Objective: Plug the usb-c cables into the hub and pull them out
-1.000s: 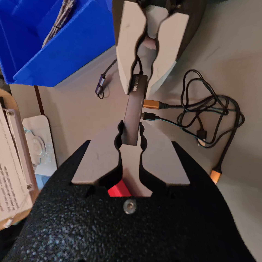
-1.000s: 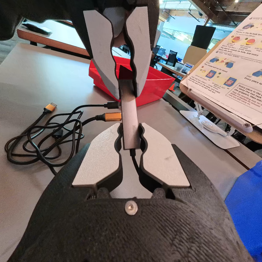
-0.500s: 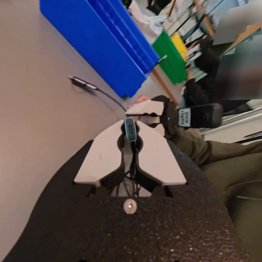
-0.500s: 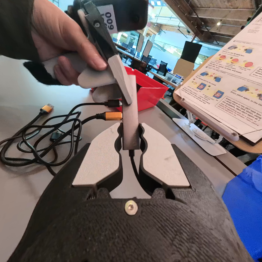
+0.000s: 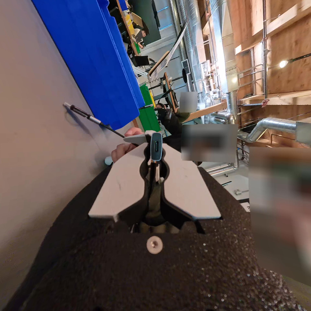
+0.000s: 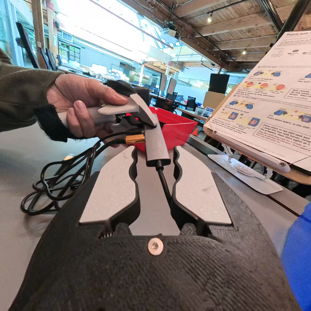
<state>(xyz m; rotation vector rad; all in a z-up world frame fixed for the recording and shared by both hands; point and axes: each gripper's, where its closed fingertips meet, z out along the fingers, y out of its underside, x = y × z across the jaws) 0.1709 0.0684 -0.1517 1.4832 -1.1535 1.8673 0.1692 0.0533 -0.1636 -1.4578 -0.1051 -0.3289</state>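
The grey hub point(image 6: 156, 146) is held above the table by its far end in my left gripper point(image 6: 148, 117), which is shut on it. In the left wrist view the hub's end face with a port point(image 5: 156, 148) sits between the shut fingertips of the left gripper point(image 5: 156, 149). A gold-plug cable point(image 6: 134, 139) and a black-plug cable point(image 6: 134, 131) are plugged into the hub's left side. My right gripper point(image 6: 154, 151) is open, its fingers either side of the hub's near end without touching it. The hub's own lead point(image 6: 164, 183) runs down between them.
A red bin point(image 6: 178, 133) stands behind the hub. A sheet on a stand point(image 6: 269, 114) is to the right. A blue bin point(image 5: 94, 58) is near the table edge, and the lead's plug point(image 5: 84, 114) lies beside it. Coiled cables point(image 6: 64, 176) lie on the left. My left and right fingertips are right by each other.
My right gripper has opened and let go of the hub. My left gripper has rolled onto its side and tilted up with the hub still in it.
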